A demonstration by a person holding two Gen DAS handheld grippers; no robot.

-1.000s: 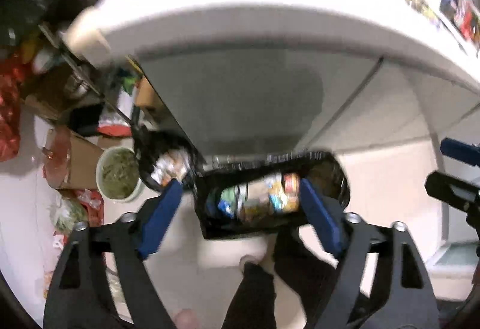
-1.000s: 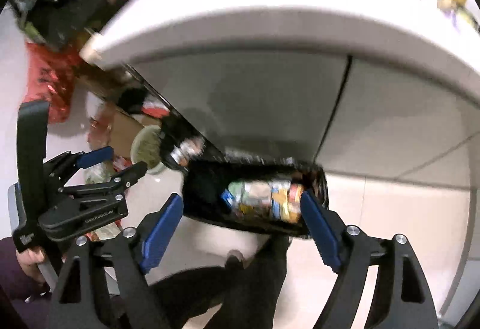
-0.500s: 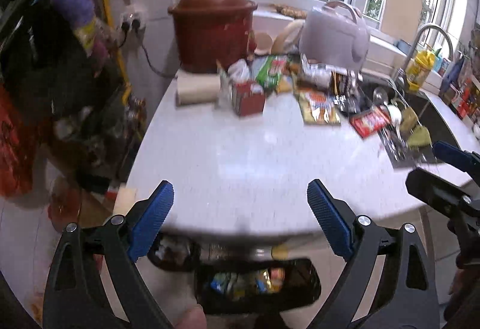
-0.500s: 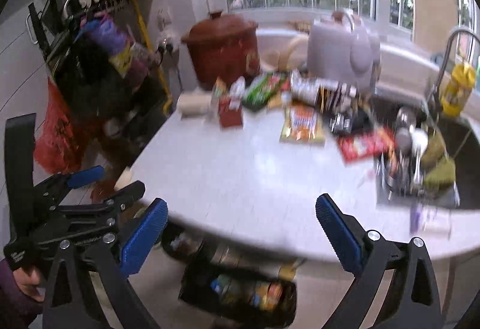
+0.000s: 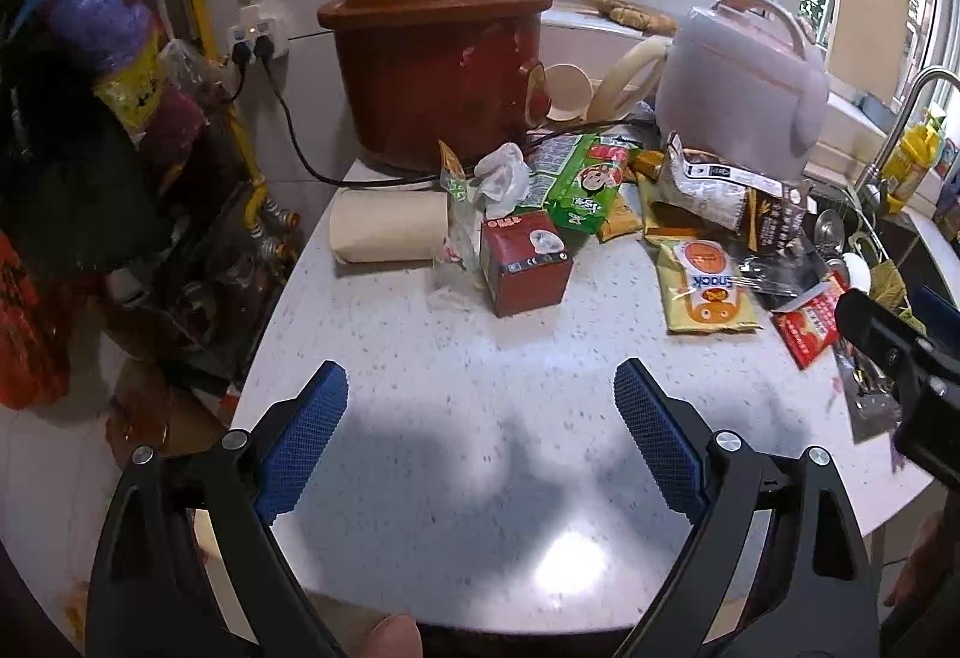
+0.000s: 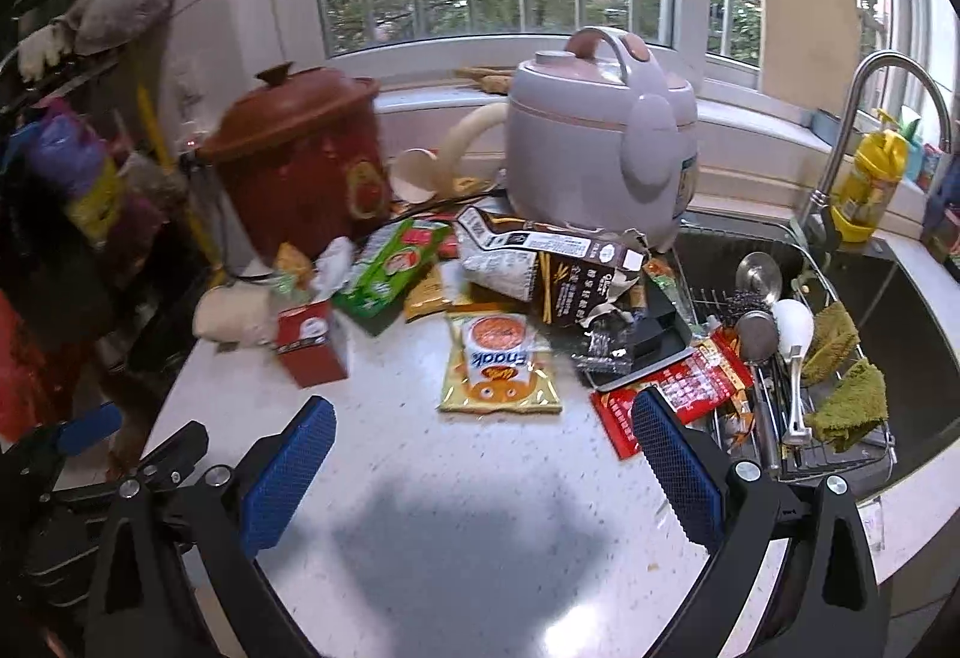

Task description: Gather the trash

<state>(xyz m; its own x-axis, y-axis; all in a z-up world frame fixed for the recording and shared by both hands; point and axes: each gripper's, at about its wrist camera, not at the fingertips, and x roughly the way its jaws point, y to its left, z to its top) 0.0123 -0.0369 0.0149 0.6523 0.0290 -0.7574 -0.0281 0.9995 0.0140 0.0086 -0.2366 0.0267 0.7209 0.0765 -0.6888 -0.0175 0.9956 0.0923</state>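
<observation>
Wrappers (image 6: 499, 364), several, on countertop (image 6: 420, 508)

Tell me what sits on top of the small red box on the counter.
A crumpled white tissue bulges from the top of the red box, and a clear plastic wrapper leans against its left side. The box's contents are hidden by the tissue.

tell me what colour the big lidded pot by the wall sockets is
Reddish brown, lid and body alike. The clay pot shows best in the left wrist view.

Black gripper (image 5: 480, 448) frames; blue textured pads (image 5: 303, 445); silver screws (image 5: 727, 442).
</observation>
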